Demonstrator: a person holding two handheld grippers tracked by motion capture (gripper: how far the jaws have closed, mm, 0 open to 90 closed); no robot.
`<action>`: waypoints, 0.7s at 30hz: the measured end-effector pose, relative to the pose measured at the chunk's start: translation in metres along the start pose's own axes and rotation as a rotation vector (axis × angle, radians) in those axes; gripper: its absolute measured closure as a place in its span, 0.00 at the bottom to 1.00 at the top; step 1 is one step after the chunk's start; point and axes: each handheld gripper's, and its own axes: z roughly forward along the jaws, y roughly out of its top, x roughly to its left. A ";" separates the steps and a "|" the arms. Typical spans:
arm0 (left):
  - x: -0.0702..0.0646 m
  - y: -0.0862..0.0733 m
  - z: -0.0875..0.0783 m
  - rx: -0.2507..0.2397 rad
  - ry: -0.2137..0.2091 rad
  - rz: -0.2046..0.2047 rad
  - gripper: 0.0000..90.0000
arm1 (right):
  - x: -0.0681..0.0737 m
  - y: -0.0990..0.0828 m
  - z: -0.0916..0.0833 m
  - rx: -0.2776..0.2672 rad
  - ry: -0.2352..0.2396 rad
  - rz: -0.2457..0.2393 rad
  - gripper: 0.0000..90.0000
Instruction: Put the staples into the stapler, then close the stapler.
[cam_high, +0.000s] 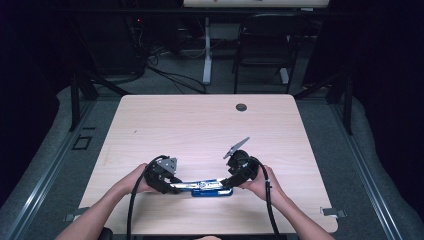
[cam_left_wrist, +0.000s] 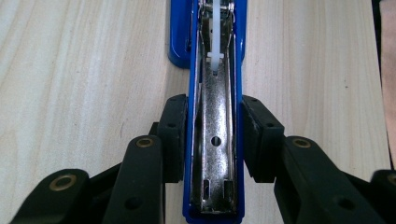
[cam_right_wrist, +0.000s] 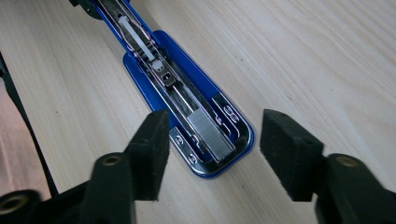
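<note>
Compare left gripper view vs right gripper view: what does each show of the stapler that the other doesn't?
Left gripper view: the left gripper clamped on the flipped-open blue arm of the stapler, pads pressed to both sides of its bare metal channel.

Right gripper view: a strip of staples lying in the magazine at the base's rounded end, with the right gripper open above it, pads apart and touching nothing.

Both: the blue stapler opened flat on the pale wooden table, and the white pusher in its track.

My high view looks forward and down from above my side; both gripper views look closely along their jaws, from opposite ends, sharing the blue stapler (cam_left_wrist: 215, 116) between them.
</note>
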 end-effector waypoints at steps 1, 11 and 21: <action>-0.001 0.000 0.000 -0.008 0.012 0.000 0.72 | 0.001 -0.002 -0.002 -0.002 -0.013 0.004 0.59; 0.000 0.001 -0.005 -0.017 0.005 0.005 0.72 | 0.002 -0.001 -0.001 0.012 -0.023 -0.015 0.79; -0.003 0.003 -0.008 -0.030 0.023 0.020 0.73 | -0.003 -0.001 -0.005 0.016 -0.032 0.004 0.87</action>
